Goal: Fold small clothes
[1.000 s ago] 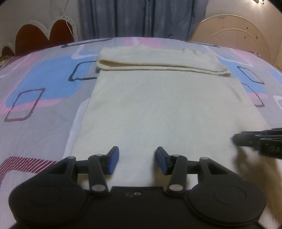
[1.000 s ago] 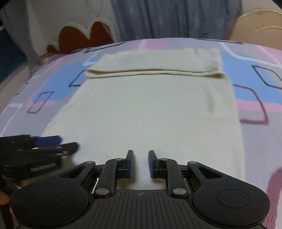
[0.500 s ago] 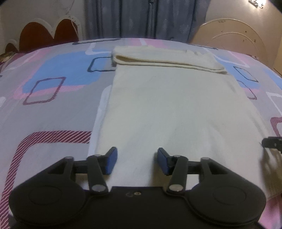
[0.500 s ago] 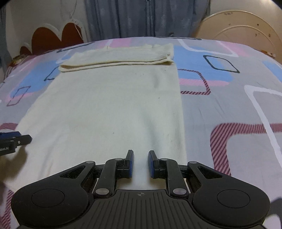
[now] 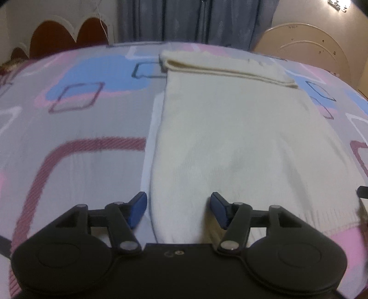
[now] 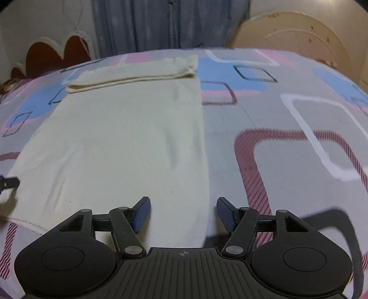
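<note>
A cream knitted garment point(image 5: 241, 142) lies flat on the patterned bedspread point(image 5: 80, 138), its far end folded over into a band point(image 5: 225, 69). My left gripper point(image 5: 178, 208) is open and empty, straddling the garment's near left edge. My right gripper point(image 6: 182, 212) is open and empty, straddling the garment's point(image 6: 119, 147) near right edge. The tip of the other gripper shows at the right edge of the left wrist view point(image 5: 363, 192) and at the left edge of the right wrist view point(image 6: 9, 182).
The bedspread point(image 6: 287, 142) is grey with blue, pink and maroon shapes. A red scalloped headboard point(image 5: 64, 36), grey-blue curtains point(image 5: 195, 20) and a beige round board point(image 5: 306, 48) stand beyond the bed.
Both grippers moved apart, left one leftward and right one rightward, from the garment's middle to its near corners. The right gripper's jaws opened wide; the left's widened too.
</note>
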Tool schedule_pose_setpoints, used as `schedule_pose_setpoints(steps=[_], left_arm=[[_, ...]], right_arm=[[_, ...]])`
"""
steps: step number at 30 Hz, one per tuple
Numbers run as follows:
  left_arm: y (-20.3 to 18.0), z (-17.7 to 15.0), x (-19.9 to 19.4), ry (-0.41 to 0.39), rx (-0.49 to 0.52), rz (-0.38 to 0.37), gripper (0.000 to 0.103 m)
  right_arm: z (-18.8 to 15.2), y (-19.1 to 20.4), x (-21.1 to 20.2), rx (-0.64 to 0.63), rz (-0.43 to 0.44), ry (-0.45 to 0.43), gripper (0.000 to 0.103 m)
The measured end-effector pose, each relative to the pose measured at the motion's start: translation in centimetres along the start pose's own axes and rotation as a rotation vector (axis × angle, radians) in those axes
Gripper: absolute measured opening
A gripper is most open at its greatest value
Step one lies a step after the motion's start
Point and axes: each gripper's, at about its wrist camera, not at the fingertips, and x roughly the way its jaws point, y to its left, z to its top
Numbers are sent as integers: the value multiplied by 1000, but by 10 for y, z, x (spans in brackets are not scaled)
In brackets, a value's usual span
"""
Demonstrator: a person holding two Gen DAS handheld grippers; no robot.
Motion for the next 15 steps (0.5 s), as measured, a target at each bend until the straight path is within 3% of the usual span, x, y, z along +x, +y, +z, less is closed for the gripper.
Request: schedule_pose_setpoints(steps=[3, 5, 7, 11, 12, 15], left_arm=[[1, -4, -2, 2, 0, -21, 55], [4, -5, -4, 9, -7, -41, 46], [5, -6, -6, 17, -2, -58, 35], [7, -4, -8, 58, -10, -102, 15], [7, -3, -7, 70, -12, -118, 10], [8, 2, -2, 97, -21, -152, 7]], right_arm=[[-8, -4, 2, 33, 5, 19, 63], [-11, -3, -1, 40, 5, 16, 63], [-10, -2, -1, 39, 20, 24, 48], [-7, 0, -1, 38, 49, 45, 41], [-6, -2, -1, 56, 66, 54, 34], [-3, -7, -1, 84, 95, 81, 20]])
